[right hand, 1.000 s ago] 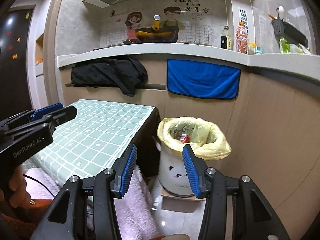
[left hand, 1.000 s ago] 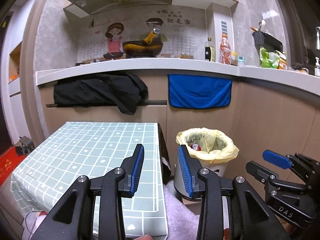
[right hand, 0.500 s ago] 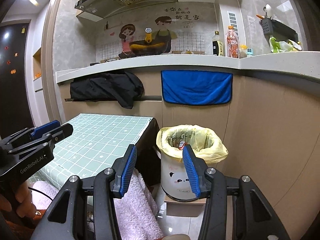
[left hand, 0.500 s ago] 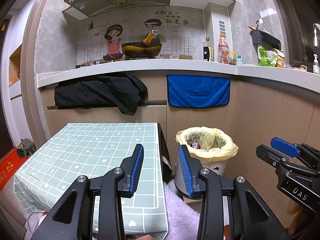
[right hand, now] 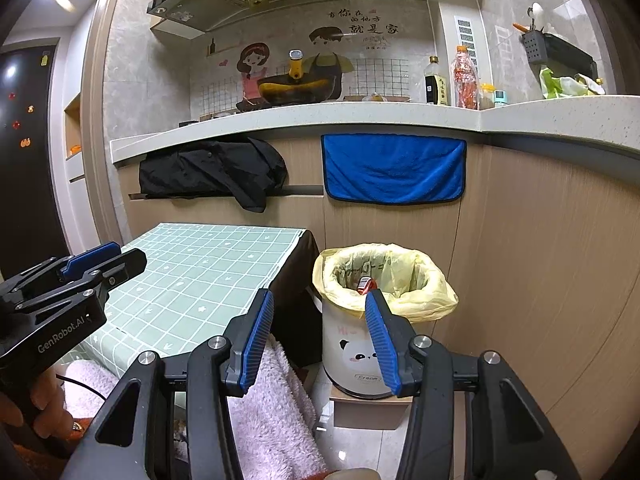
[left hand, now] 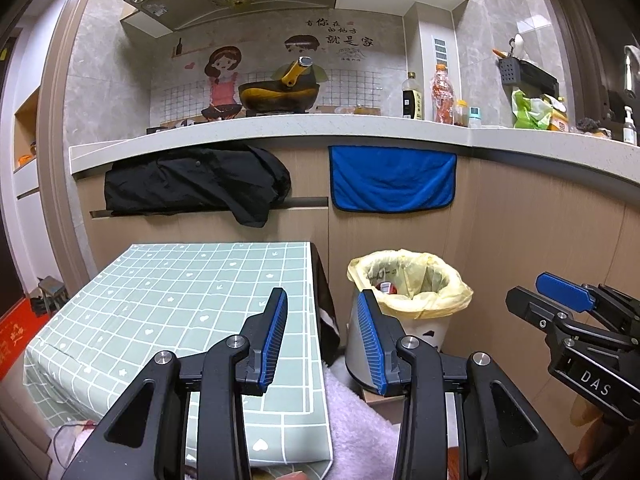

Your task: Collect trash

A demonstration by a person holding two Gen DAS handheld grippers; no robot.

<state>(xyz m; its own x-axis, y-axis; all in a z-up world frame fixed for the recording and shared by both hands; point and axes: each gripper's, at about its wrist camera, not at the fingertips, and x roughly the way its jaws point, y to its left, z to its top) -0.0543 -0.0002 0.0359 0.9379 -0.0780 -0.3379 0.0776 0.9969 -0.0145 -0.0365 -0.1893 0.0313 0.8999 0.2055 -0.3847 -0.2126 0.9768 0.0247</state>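
A white trash bin (left hand: 432,332) with a yellow liner (left hand: 412,280) stands on the floor against the wooden cabinet, right of the table; it also shows in the right wrist view (right hand: 352,356). A red-and-white piece of trash (right hand: 363,285) lies inside it. My left gripper (left hand: 322,340) is open and empty, held over the table's near right corner. My right gripper (right hand: 318,338) is open and empty, held short of the bin. Each gripper shows in the other's view: the right one (left hand: 560,304), the left one (right hand: 92,260).
A table with a green checked cloth (left hand: 160,312) stands left of the bin. A pinkish fleece (right hand: 272,412) lies at its near side. A blue towel (right hand: 394,168) and a black garment (left hand: 192,180) hang from the counter (left hand: 320,126), which carries a wok and bottles.
Both grippers have drawn back and tilted up a little, so the bin and table sit slightly lower and smaller. Both jaws have stayed open and empty.
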